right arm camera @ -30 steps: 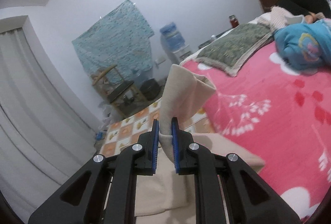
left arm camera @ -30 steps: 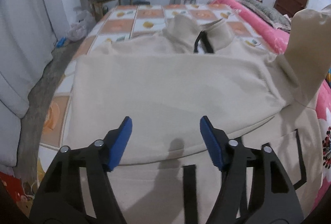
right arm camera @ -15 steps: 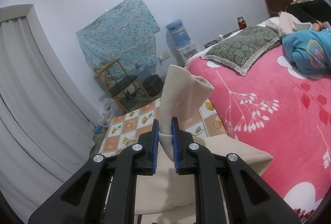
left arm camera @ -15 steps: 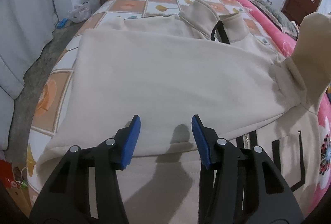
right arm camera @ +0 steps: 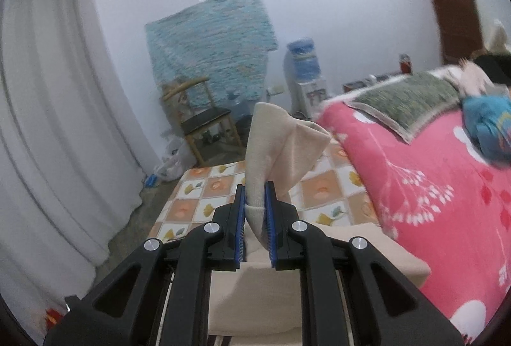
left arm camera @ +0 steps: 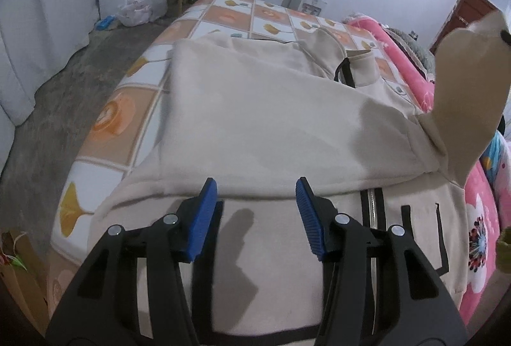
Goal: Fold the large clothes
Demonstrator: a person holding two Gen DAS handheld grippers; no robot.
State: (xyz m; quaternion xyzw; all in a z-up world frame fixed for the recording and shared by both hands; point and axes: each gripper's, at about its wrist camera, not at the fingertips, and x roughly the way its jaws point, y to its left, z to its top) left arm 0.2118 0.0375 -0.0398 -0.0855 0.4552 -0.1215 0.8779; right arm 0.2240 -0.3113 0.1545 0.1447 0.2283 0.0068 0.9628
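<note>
A large beige jacket [left arm camera: 255, 128] with black trim and a zipper lies on the bed, one side folded across its front. My left gripper [left arm camera: 255, 202] is open and empty, low over the jacket near the folded edge. My right gripper [right arm camera: 255, 211] is shut on the jacket's sleeve [right arm camera: 278, 141] and holds it up in the air. That raised sleeve [left arm camera: 460, 90] shows at the right of the left wrist view.
A checked orange-and-white sheet [left arm camera: 134, 109] covers the bed under the jacket. A pink floral blanket [right arm camera: 431, 186] and a green pillow [right arm camera: 405, 100] lie to the right. A wooden chair [right arm camera: 204, 122], a water dispenser [right arm camera: 306, 74] and a white curtain [right arm camera: 48, 122] stand beyond.
My left gripper has moved back toward the jacket's lower part and turned left, its jaws staying open. My right gripper has kept hold of the raised sleeve and swung slightly.
</note>
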